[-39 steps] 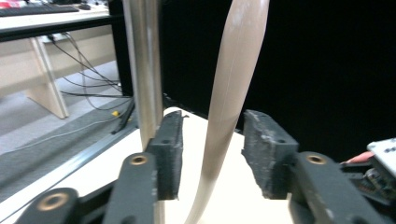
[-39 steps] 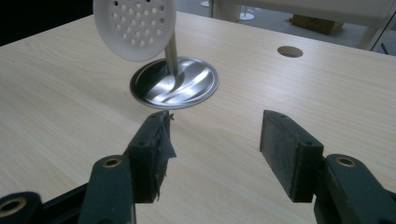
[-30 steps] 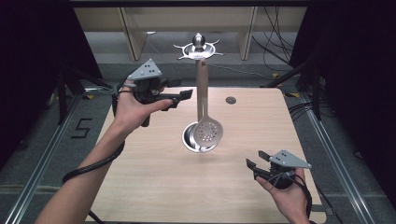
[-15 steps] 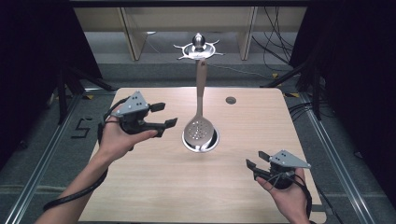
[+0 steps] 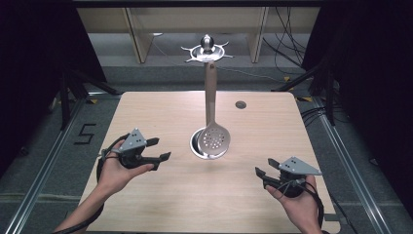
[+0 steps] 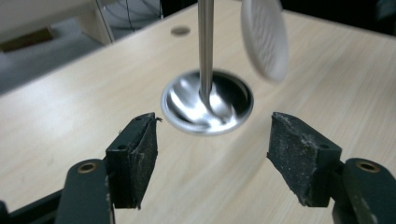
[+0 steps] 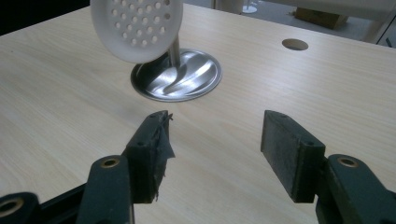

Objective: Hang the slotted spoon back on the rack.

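A skimmer spoon [image 5: 213, 139] with a white perforated head hangs by its long handle from the hook ring [image 5: 207, 48] atop a metal stand. The stand's round shiny base [image 5: 197, 146] sits mid-table. My left gripper [image 5: 163, 148] is held left of the base, open and empty, with its jaws pointing at the base. In the left gripper view the pole [image 6: 206, 46], the base [image 6: 187, 105] and the blurred spoon head [image 6: 264, 37] lie ahead of the open left gripper [image 6: 212, 140]. My right gripper [image 5: 263, 167] rests open at the near right. The spoon head [image 7: 136, 28] hangs beyond the right gripper [image 7: 215, 140].
The light wooden table [image 5: 272, 126] has a round cable hole [image 5: 240, 104] at its far right. Dark frame rails and cables run along the floor at both sides. A shelf unit [image 5: 141, 34] stands behind the table.
My left gripper has drawn back from the far left beside the spoon handle to the near left of the table. The hanging spoon sways slightly. The right gripper has stayed put.
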`<action>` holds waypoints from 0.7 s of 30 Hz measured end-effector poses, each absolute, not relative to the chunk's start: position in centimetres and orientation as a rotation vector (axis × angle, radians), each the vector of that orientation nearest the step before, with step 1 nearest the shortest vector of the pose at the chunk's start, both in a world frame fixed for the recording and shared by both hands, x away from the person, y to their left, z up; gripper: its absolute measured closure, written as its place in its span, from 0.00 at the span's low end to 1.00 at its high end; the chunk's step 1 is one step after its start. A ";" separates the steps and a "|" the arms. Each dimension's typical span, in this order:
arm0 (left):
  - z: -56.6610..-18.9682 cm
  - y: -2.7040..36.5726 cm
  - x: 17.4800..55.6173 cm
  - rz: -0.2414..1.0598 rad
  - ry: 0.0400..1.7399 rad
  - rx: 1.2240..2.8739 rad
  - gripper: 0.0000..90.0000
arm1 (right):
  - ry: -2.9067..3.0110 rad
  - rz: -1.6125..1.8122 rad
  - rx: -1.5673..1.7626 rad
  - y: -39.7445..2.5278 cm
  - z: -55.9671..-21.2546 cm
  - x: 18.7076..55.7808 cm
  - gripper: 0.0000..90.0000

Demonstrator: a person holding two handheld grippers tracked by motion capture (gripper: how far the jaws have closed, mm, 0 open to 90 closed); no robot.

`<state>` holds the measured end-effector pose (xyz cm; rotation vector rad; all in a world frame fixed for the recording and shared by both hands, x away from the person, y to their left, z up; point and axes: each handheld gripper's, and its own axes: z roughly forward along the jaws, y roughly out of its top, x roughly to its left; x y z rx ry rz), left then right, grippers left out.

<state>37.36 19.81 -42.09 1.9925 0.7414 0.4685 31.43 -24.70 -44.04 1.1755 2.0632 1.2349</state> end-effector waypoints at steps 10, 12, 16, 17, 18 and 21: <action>-46.8 21.0 35.6 0.493 0.805 2.001 0.36 | 2.076 1.243 1.194 -24.6 -44.1 31.4 0.47; -47.1 21.3 35.4 0.500 0.818 1.990 0.37 | 2.070 1.241 1.167 -24.8 -44.1 31.5 0.47; -47.4 21.7 35.5 0.517 0.833 1.992 0.37 | 2.071 1.252 1.114 -25.0 -44.3 31.8 0.47; -47.4 21.7 35.5 0.519 0.841 1.990 0.37 | 2.071 1.251 1.119 -25.0 -44.3 31.8 0.47; -47.5 21.6 35.5 0.517 0.860 1.977 0.37 | 2.072 1.233 1.116 -25.1 -44.2 31.7 0.47; -47.7 21.7 35.7 0.514 0.858 1.985 0.37 | 2.074 1.237 1.133 -25.2 -44.2 31.6 0.47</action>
